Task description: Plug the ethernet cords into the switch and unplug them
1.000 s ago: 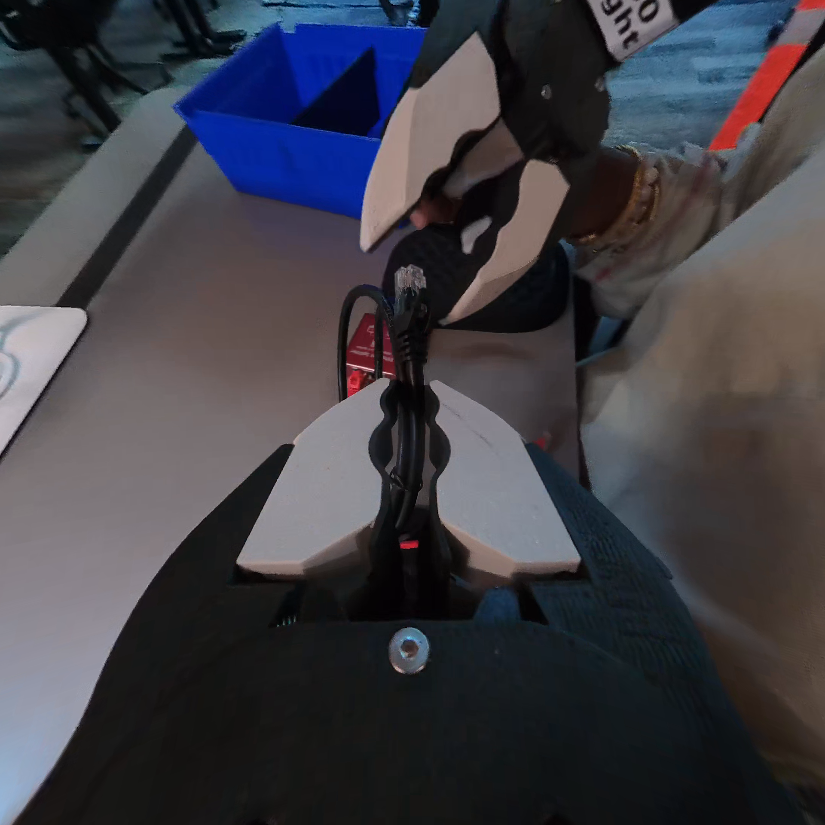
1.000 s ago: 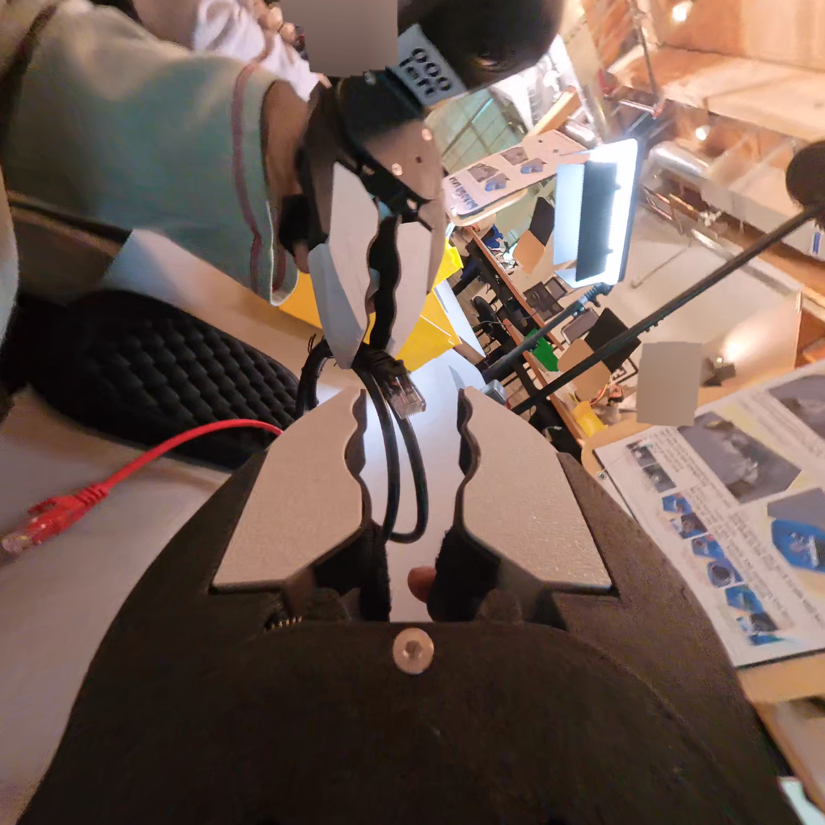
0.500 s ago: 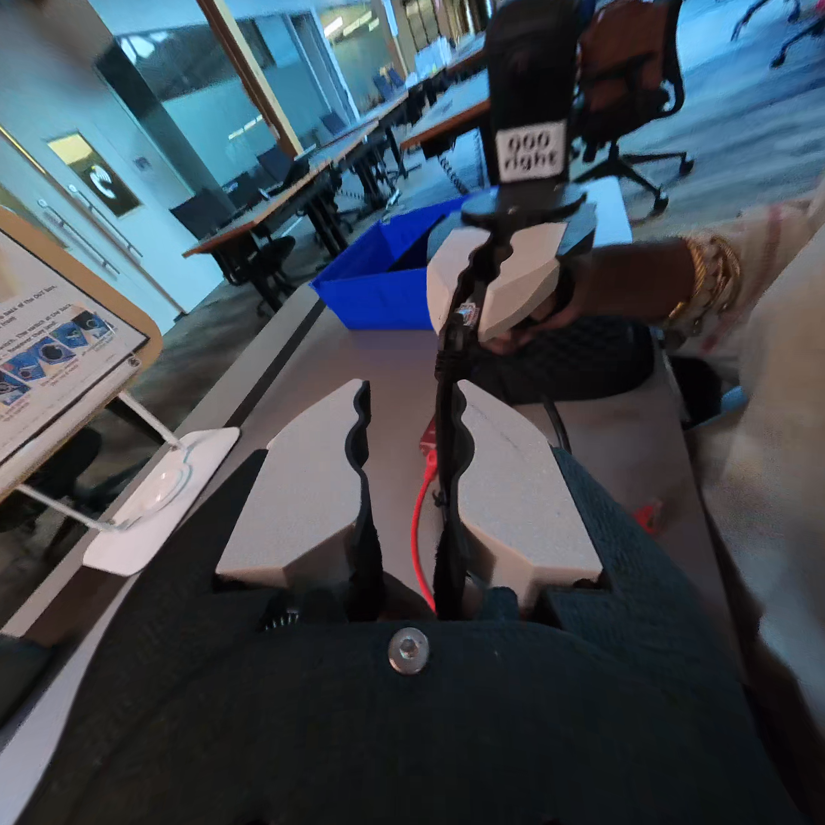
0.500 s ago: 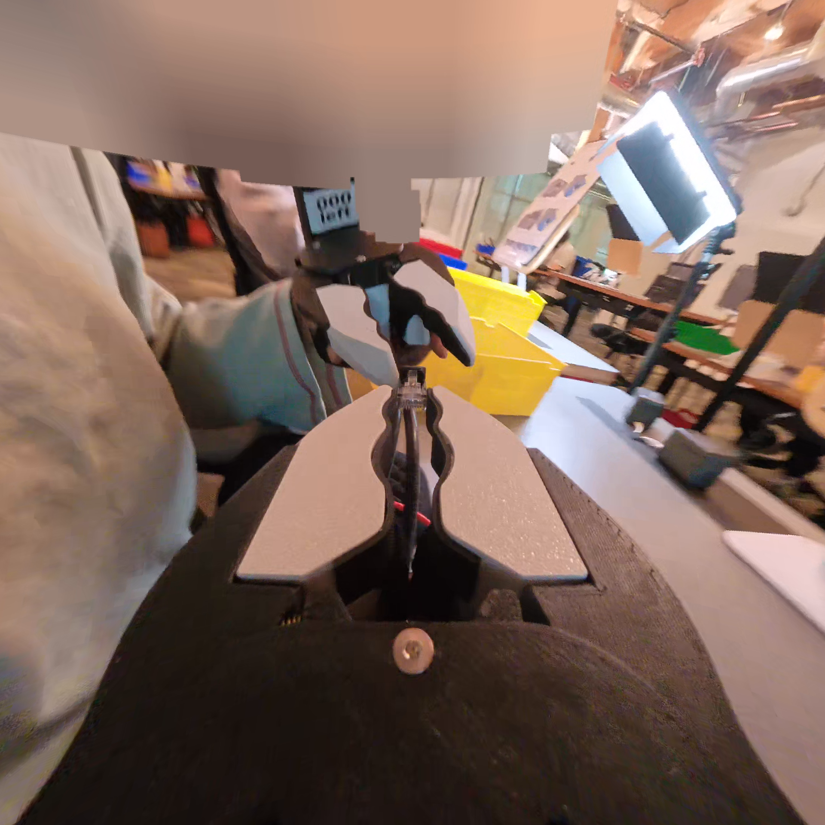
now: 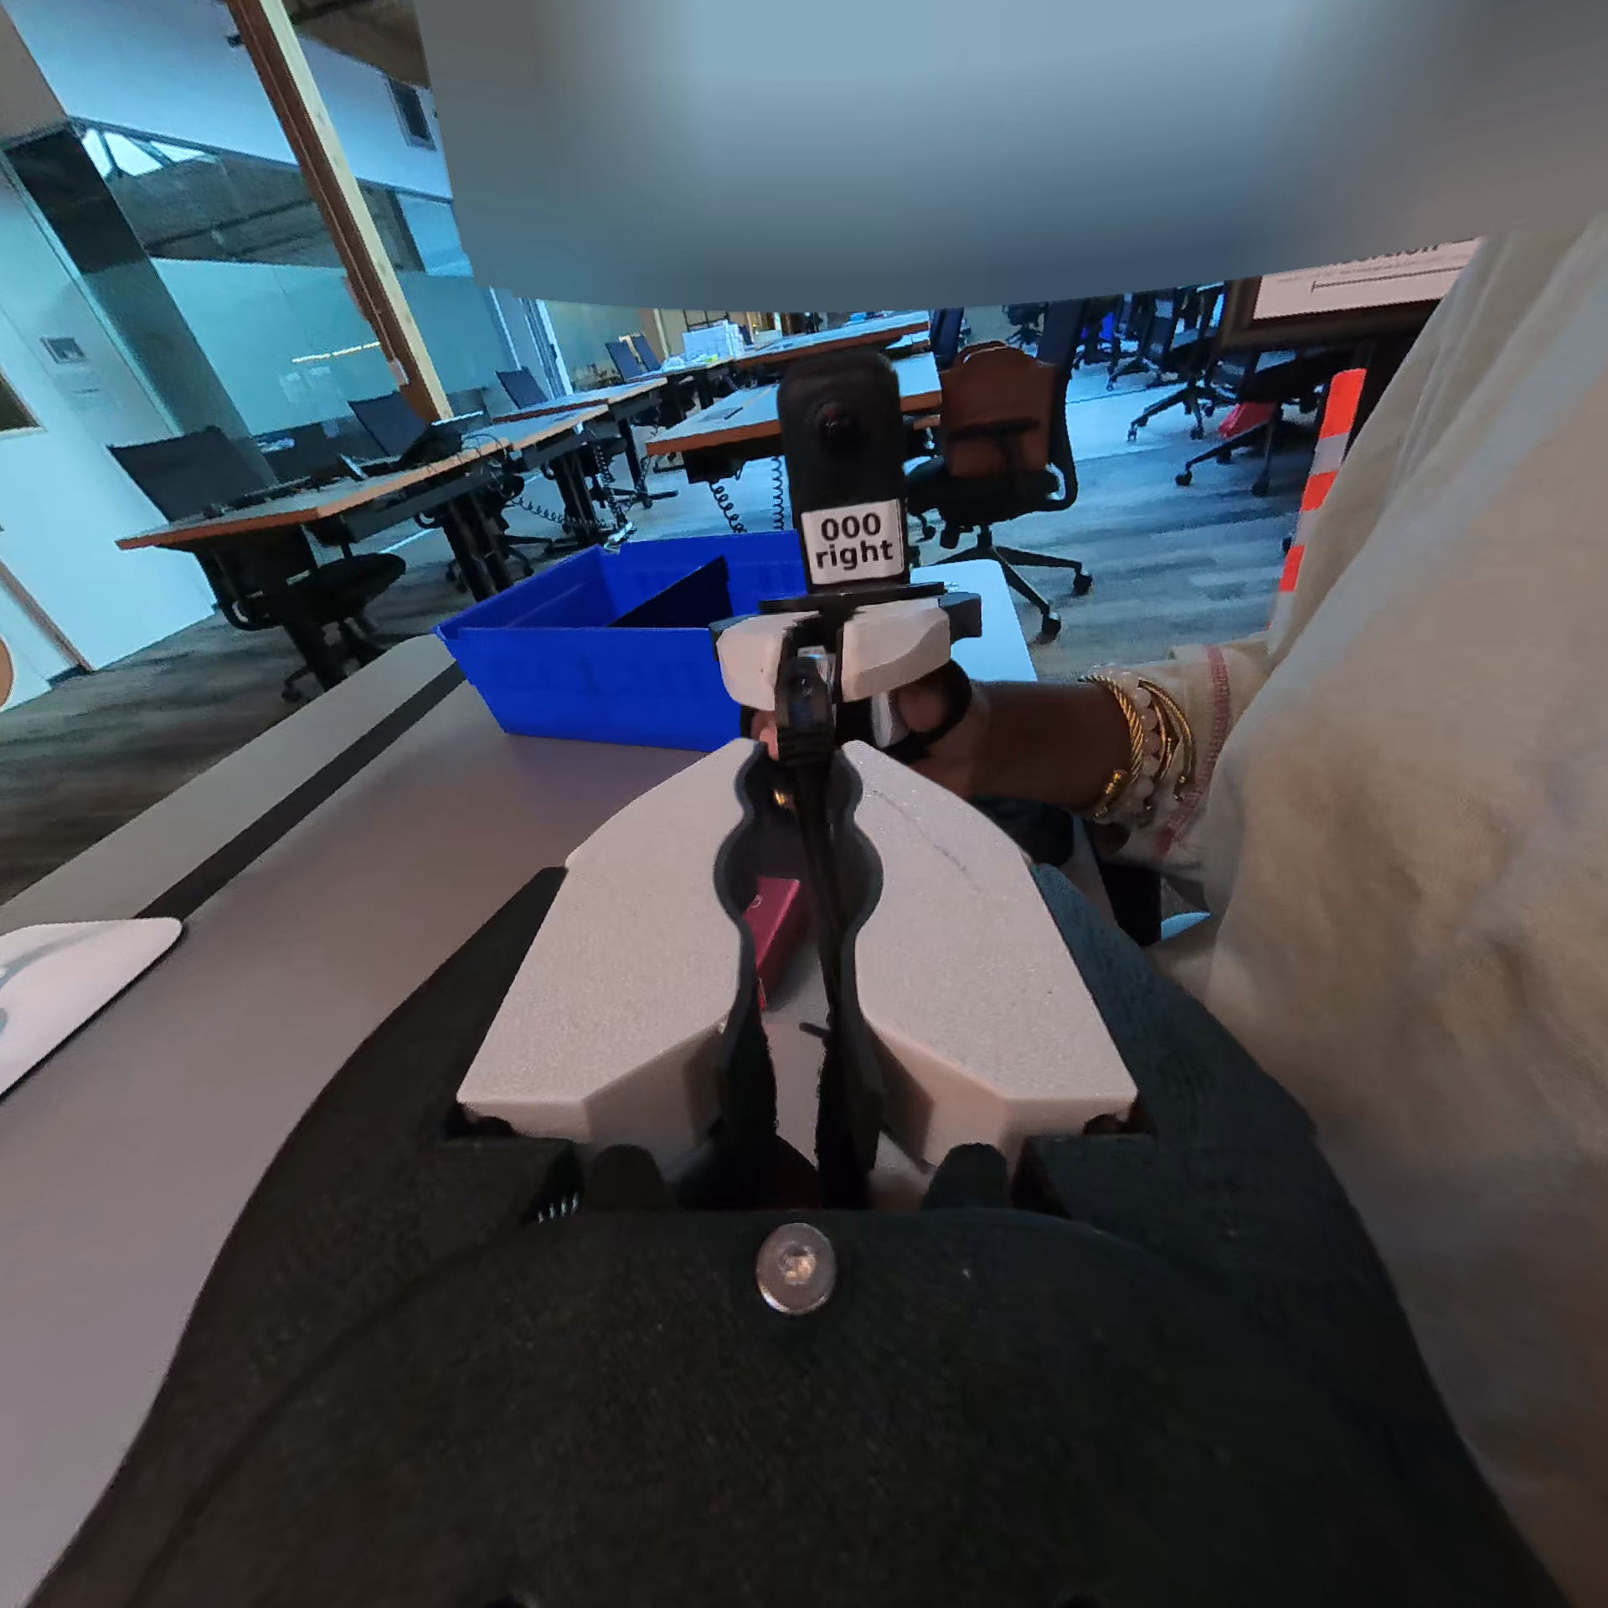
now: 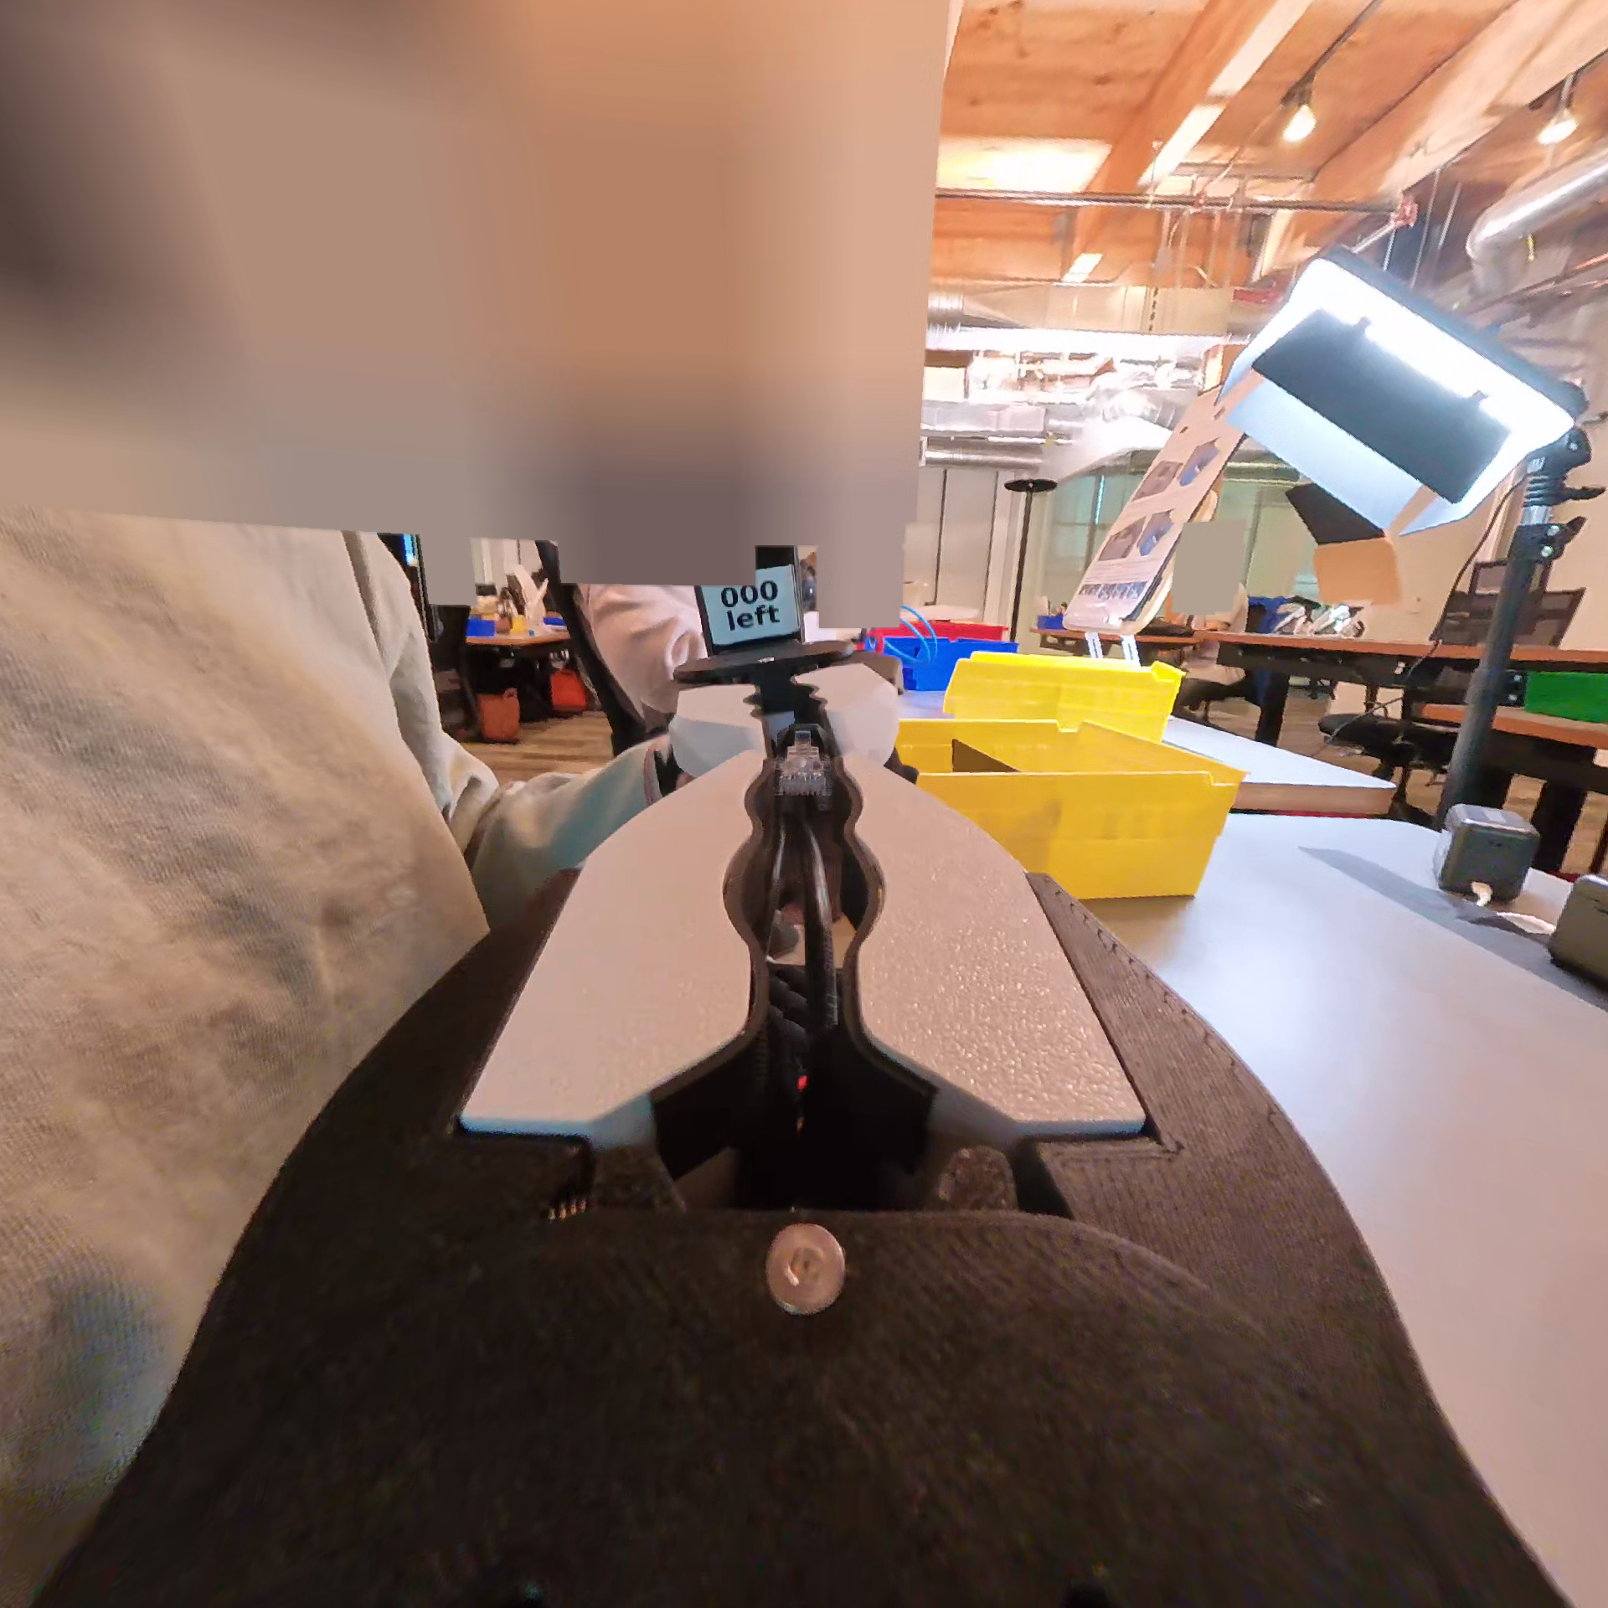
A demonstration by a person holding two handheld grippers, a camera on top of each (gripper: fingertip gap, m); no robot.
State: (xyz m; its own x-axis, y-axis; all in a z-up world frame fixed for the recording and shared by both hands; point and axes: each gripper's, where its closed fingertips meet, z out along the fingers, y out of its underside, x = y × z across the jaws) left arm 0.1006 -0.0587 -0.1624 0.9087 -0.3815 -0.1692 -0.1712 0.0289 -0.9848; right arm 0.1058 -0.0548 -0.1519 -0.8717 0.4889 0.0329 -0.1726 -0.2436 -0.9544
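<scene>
The two grippers face each other tip to tip above a grey table [image 5: 261,870], each with its fingers drawn together on the same black cord [image 5: 822,879].

In the left wrist view, the left gripper [image 5: 800,766] is closed, its pale fingers [image 5: 644,940] pinching the black cord at their tips, with the cord running back down the wavy gap between them. Just beyond, the right gripper [image 5: 822,666] is clamped on the cord's plug end [image 5: 805,696]. Through the gap a red box [image 5: 777,922] lies on the table below; whether it is the switch cannot be told. A blue bin [image 5: 600,679] stands on the table farther off to the left, and a white pad [image 5: 61,974] lies at the near left edge.

In the right wrist view, the right gripper [image 6: 805,766] is closed on the clear plug [image 6: 802,764], which sits upright between the fingertips, the black cord [image 6: 818,922] trailing down behind it. The left gripper [image 6: 787,722] meets it just beyond the plug. Yellow bins [image 6: 1088,818] stand on the table to the right, and small grey boxes [image 6: 1484,857] sit at the far right edge. A lit lamp panel [image 6: 1401,391] hangs above on a stand. The person's pale sleeve [image 6: 174,827] fills the left side.
</scene>
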